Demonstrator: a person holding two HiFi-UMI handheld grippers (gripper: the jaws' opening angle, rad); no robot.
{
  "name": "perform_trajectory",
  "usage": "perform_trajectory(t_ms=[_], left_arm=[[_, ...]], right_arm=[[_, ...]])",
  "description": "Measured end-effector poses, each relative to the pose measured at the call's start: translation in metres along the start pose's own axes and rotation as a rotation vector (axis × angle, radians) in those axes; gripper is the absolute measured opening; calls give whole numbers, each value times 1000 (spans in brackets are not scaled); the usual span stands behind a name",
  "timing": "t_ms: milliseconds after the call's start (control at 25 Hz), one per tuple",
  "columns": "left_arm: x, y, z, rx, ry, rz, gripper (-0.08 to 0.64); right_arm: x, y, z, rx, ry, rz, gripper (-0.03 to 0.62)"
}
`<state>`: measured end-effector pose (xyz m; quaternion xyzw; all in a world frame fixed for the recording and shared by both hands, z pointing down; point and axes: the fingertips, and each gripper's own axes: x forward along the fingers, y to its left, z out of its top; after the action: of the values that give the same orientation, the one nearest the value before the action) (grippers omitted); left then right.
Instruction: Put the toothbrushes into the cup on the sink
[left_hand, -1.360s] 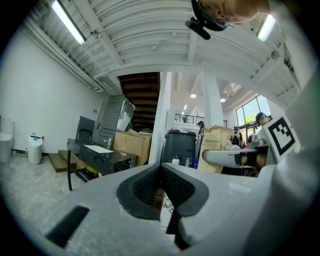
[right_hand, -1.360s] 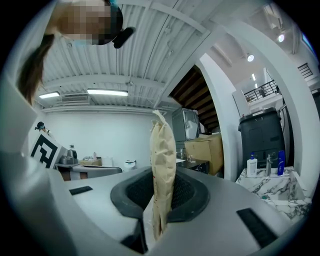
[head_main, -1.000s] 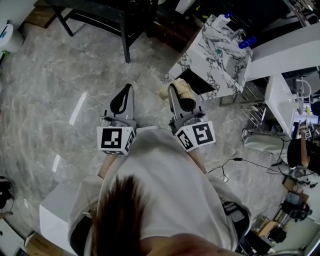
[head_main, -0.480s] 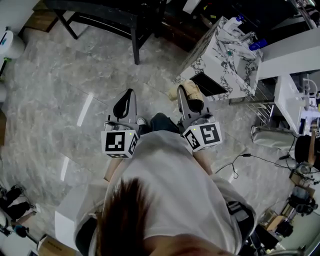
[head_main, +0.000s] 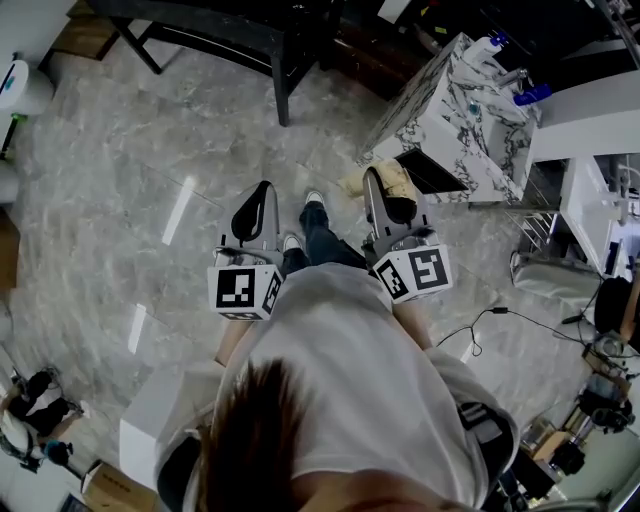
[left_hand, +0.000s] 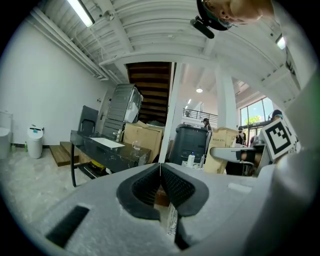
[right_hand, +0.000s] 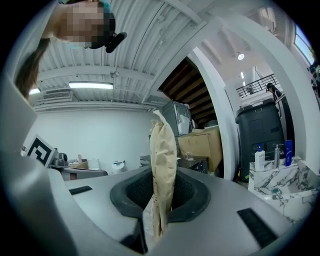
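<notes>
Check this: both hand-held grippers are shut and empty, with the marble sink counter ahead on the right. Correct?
Not quite. The left hand-held gripper is shut and empty, but the right hand-held gripper is shut on a flat beige item that stands up between its jaws, as the right gripper view shows. The marble sink counter does lie ahead on the right.

My left gripper (left_hand: 160, 175) fills the bottom of frame, jaws closed, black pads touching, nothing btwn them. Mid-left: black table (left_hand: 107, 149) w/ cardboard boxes (left_hand: 144, 140) just behind it. Far left: small white bin (left_hand: 34, 142) on the floor. Centre: dark staircase (left_hand: 150, 82) going up, w/ a dark grey bin (left_hand: 194, 144) to its lower right. Right edge: marker cube (left_hand: 278, 138). Upper left: ceiling strip light (left_hand: 80, 10).
</notes>
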<state>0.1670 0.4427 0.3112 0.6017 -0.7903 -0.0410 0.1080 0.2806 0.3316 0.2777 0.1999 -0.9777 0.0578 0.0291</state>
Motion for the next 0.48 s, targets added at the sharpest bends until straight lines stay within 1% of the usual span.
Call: perform_trajectory(t_ms=[240, 480], left_arm=[[42, 13, 10, 1, 0, 20, 15], [92, 20, 28, 27, -17, 5, 15]], right_arm=[[36, -26, 6, 7, 1, 18, 52], [80, -61, 20, 2, -5, 36, 52]])
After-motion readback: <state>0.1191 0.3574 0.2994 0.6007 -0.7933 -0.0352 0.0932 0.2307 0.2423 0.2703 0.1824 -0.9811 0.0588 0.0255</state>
